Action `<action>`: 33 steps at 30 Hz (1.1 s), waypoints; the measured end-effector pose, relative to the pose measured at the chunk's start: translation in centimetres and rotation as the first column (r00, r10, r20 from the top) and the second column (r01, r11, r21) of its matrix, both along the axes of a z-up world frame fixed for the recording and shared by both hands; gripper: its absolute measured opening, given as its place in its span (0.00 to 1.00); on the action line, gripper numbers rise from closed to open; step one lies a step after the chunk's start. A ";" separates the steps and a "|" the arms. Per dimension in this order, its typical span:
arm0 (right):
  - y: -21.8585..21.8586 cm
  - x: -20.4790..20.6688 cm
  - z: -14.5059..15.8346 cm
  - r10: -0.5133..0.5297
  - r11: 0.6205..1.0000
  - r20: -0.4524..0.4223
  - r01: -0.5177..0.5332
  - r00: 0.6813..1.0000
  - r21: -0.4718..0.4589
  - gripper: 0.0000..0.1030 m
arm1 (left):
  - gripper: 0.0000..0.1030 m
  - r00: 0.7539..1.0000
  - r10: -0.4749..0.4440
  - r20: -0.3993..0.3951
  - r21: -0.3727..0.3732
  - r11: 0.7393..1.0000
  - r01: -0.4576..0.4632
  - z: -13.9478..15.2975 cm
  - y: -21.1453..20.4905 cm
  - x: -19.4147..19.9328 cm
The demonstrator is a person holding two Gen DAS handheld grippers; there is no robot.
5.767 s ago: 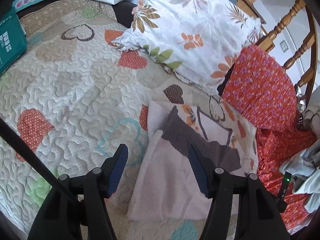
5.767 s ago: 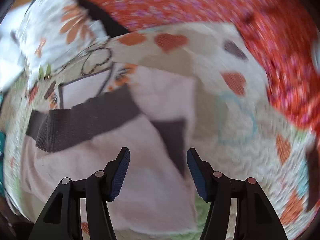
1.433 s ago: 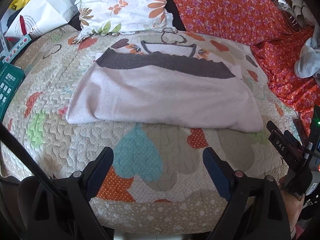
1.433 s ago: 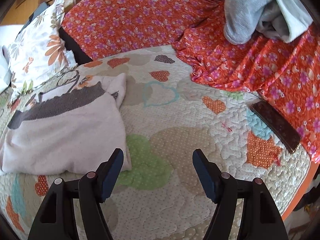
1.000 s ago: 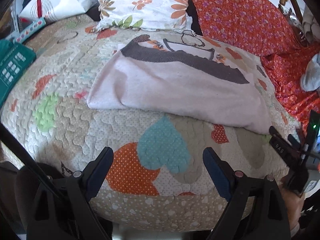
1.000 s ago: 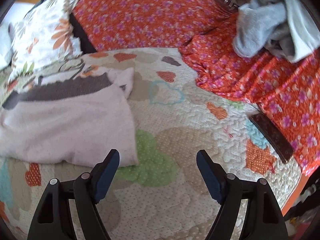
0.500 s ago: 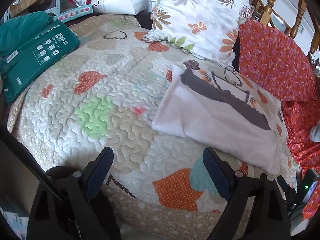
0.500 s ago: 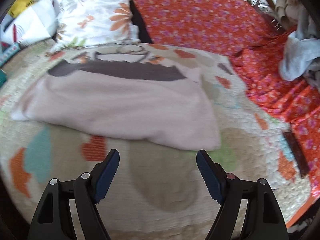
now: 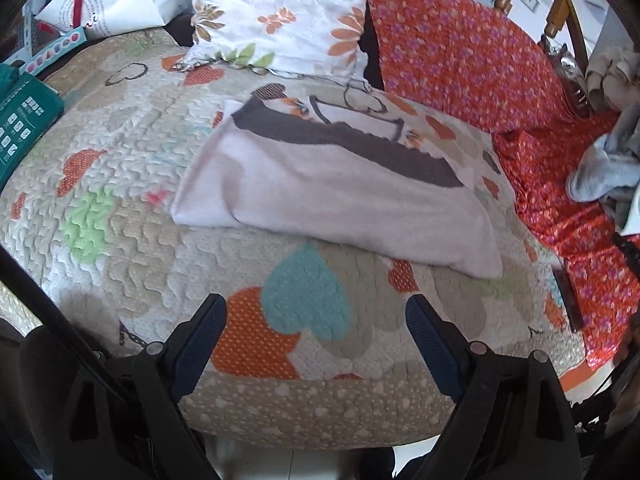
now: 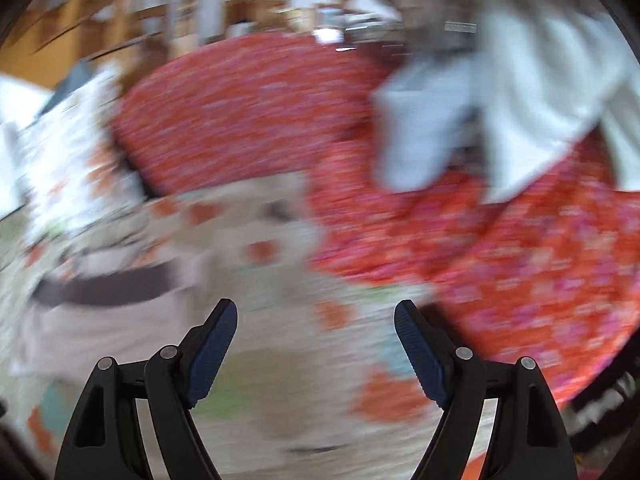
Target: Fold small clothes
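Tools, left (image 9: 316, 320) and right (image 10: 316, 326), gape empty before folded garment (image 9: 340, 196) on quilt (image 9: 120, 240).

Found no readable words, brands or numbers. Saw dark script on the white paper bag (image 9: 116, 2) at the upper left, too small and bent to read. Noted white icon squares printed on the green box (image 9: 24, 120), lettering illegible. Lost the right wrist view to blur.
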State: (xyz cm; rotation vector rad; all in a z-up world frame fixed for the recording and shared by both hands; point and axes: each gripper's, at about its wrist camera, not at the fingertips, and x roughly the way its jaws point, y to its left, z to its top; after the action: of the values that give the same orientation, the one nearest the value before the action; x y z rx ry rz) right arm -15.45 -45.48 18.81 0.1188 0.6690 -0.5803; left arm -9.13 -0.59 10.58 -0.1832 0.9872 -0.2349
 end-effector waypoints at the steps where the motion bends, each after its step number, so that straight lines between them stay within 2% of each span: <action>1: -2.7 -0.9 0.4 -0.067 0.997 0.001 0.067 0.998 -0.026 0.86 | 0.87 1.000 -0.004 -0.008 0.004 1.000 0.004 -0.3 -0.4 -0.1; 3: -7.1 -2.2 0.4 -0.153 0.988 -0.016 0.152 0.988 -0.027 0.87 | 0.87 1.000 -0.004 -0.019 0.006 1.000 0.005 -0.7 -0.9 -0.2; 6: -11.5 -4.5 -0.7 -0.242 0.969 -0.055 0.244 0.969 0.034 0.87 | 0.87 0.999 -0.019 -0.047 0.010 1.000 0.019 -1.2 -1.9 0.0; 13: -9.3 -8.3 -3.6 -0.204 0.972 -0.085 0.213 0.975 0.103 0.87 | 0.87 0.996 -0.087 -0.037 0.001 0.996 0.087 -0.8 -3.7 -0.7; 18: -7.7 -11.1 -3.8 -0.172 0.974 -0.094 0.183 0.981 0.132 0.87 | 0.87 0.981 -0.194 -0.028 -0.048 0.980 0.192 -0.3 -4.8 -1.8; 21: -9.0 -11.9 -1.6 -0.213 0.972 -0.119 0.223 0.970 0.070 0.87 | 0.87 0.967 -0.254 0.032 -0.064 0.965 0.256 1.1 -5.3 -2.2; 24: -11.5 -12.2 2.5 -0.249 0.967 -0.084 0.253 0.965 0.041 0.87 | 0.87 0.959 -0.267 0.095 -0.081 0.958 0.275 3.0 -5.4 -2.4; 26: -13.3 -11.8 5.1 -0.260 0.964 -0.064 0.263 0.964 0.037 0.89 | 0.87 0.959 -0.256 0.122 -0.096 0.959 0.268 3.7 -5.2 -2.4; 28: -15.6 -11.2 6.7 -0.284 0.955 -0.054 0.287 0.957 0.071 0.91 | 0.88 0.962 -0.246 0.116 -0.094 0.962 0.257 3.4 -5.2 -2.3; 30: -17.0 -10.9 6.5 -0.306 0.944 -0.043 0.309 0.951 0.114 0.91 | 0.88 0.968 -0.237 0.080 -0.073 0.967 0.242 2.3 -5.4 -2.3; 33: -17.6 -10.6 3.1 -0.312 0.913 -0.039 0.311 0.949 0.263 0.91 | 0.88 0.970 -0.244 -0.017 -0.024 0.969 0.244 -0.1 -6.0 -2.0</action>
State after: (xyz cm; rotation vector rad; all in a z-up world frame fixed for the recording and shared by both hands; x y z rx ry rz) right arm -26.09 -63.11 21.90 0.4860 0.7284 -0.7949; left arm -11.12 -6.59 10.52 -0.0836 1.0275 -0.4704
